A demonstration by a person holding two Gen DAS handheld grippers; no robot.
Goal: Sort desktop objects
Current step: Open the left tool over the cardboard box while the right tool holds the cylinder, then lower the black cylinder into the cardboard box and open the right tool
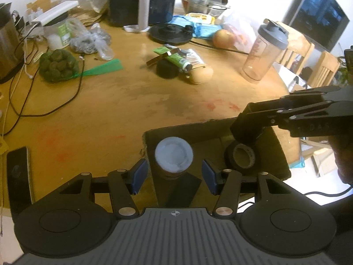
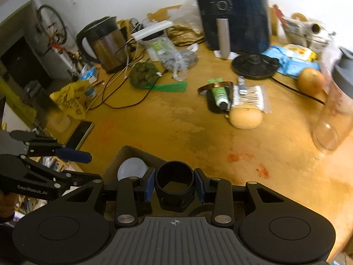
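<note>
A cardboard box (image 1: 198, 128) sits at the table's near edge. In it stand a brown bottle with a white cap (image 1: 173, 154) and a black tape roll (image 1: 242, 155). My left gripper (image 1: 174, 176) is open, its blue pads either side of the bottle and apart from it. My right gripper (image 2: 174, 184) is shut on a black cylindrical part (image 2: 175, 182) and holds it above the box (image 2: 132, 152); it shows from the side in the left wrist view (image 1: 247, 128). On the table farther off lie a green tube (image 1: 179, 59), cotton swabs (image 2: 248, 98) and a tan mouse (image 2: 245, 117).
A black phone (image 1: 18, 176) lies at the left table edge. A shaker bottle (image 1: 263, 53) stands at the right. An air fryer (image 1: 141, 0), kettle (image 2: 106, 44), netted green balls (image 1: 57, 65), cables, an onion (image 1: 222, 38) and packets crowd the back.
</note>
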